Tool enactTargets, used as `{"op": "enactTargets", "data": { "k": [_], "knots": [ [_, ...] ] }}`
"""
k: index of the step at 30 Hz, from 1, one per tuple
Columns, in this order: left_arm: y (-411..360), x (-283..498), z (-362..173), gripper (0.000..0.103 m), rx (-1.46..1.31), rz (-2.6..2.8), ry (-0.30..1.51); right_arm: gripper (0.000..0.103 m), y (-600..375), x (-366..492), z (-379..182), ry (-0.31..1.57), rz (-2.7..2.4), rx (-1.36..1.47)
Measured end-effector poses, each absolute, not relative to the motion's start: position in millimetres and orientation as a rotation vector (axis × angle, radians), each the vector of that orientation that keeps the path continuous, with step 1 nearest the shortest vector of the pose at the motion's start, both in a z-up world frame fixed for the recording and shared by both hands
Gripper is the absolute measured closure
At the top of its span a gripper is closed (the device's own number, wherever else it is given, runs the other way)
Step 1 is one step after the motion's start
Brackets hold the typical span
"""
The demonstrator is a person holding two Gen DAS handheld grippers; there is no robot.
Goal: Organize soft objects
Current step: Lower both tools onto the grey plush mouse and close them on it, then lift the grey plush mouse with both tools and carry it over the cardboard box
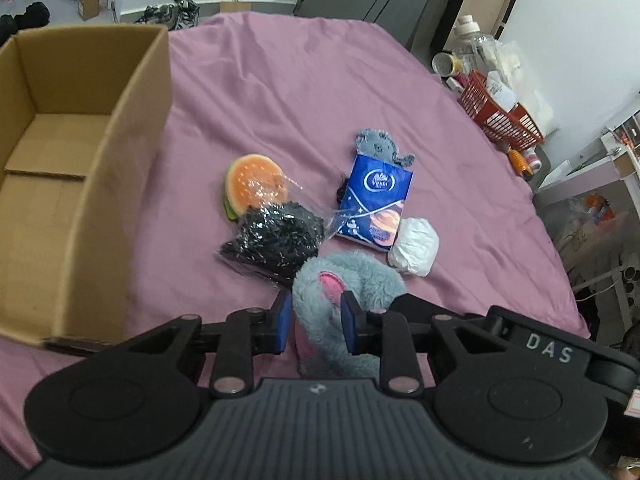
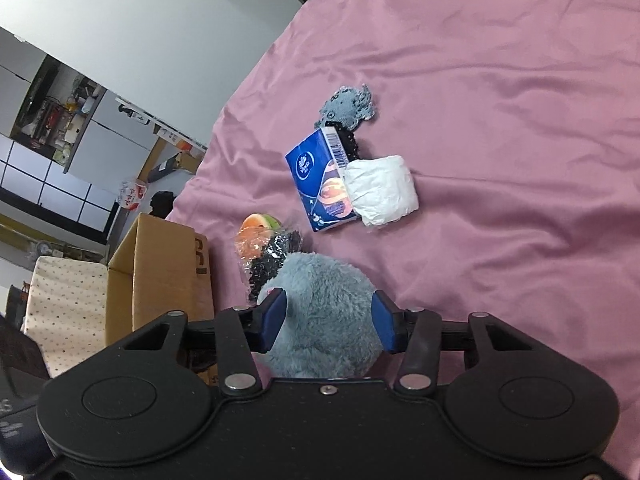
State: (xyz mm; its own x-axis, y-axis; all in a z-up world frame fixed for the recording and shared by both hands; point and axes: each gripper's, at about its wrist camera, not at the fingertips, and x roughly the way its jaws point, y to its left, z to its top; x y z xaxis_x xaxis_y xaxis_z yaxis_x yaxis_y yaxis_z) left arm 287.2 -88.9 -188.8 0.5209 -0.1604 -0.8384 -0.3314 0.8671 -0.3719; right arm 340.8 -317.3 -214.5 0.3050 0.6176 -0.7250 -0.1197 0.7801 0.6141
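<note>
Gripping the fluffy grey-blue plush toy with pink ear lining [image 1: 340, 304] from two sides; left gripper [image 1: 316, 320] has its blue-padded fingers [image 1: 283, 322] pressed into the fur near the pink ear, right gripper [image 2: 328, 326] has its fingers [image 2: 272, 320] set wider around the toy's rounded body, pads touching fur on both flanks; both read as closed on the toy, not empty.

Toy sits low over the pink bedsheet [image 1: 280, 92], at the near edge of the pile; whether it is lifted clear or resting on the bed cannot be told.

Open brown cardboard box [image 1: 100, 152] stands to the left, empty inside as far as seen, near wall just beside the pile.

Other soft items on the bed: orange-and-green melon-slice squishy in clear wrap [image 1: 256, 184]; black crinkled bundle in a clear bag [image 1: 276, 240], touching the toy; blue tissue pack [image 1: 376, 204]; white crumpled paper roll [image 1: 414, 246] against the pack; small grey knitted piece [image 1: 380, 146] behind it.

Risks, as judged: fur compresses, so a shallow pinch on the ear may slip; the clear bag touching the toy could drag along; the two grippers pulling apart could stretch the toy; swinging left too low could catch the box wall and shove it.
</note>
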Motion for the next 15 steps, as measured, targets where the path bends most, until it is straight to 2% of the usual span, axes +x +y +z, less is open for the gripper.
{"op": "enactTargets", "data": {
  "k": [6, 8, 10, 15],
  "knots": [
    [-88.0, 291.2, -209.1, 0.078, -0.594, 0.119, 1.094, 0.055, -308.4, 344.3, -221.2, 1.175, 0.507, 0.461],
    [-84.5, 289.6, -211.6, 0.08, -0.634, 0.115, 1.093, 0.059, -307.0, 344.5, -225.1, 1.191, 0.498, 0.448],
    [-83.8, 288.1, -212.7, 0.086, -0.658, 0.102, 1.091, 0.063, -305.1, 341.6, -225.4, 1.186, 0.505, 0.432],
    [-87.9, 280.2, -200.6, 0.09, -0.649, 0.106, 1.056, 0.076, -307.5, 331.7, -213.7, 1.137, 0.531, 0.422]
  ]
}}
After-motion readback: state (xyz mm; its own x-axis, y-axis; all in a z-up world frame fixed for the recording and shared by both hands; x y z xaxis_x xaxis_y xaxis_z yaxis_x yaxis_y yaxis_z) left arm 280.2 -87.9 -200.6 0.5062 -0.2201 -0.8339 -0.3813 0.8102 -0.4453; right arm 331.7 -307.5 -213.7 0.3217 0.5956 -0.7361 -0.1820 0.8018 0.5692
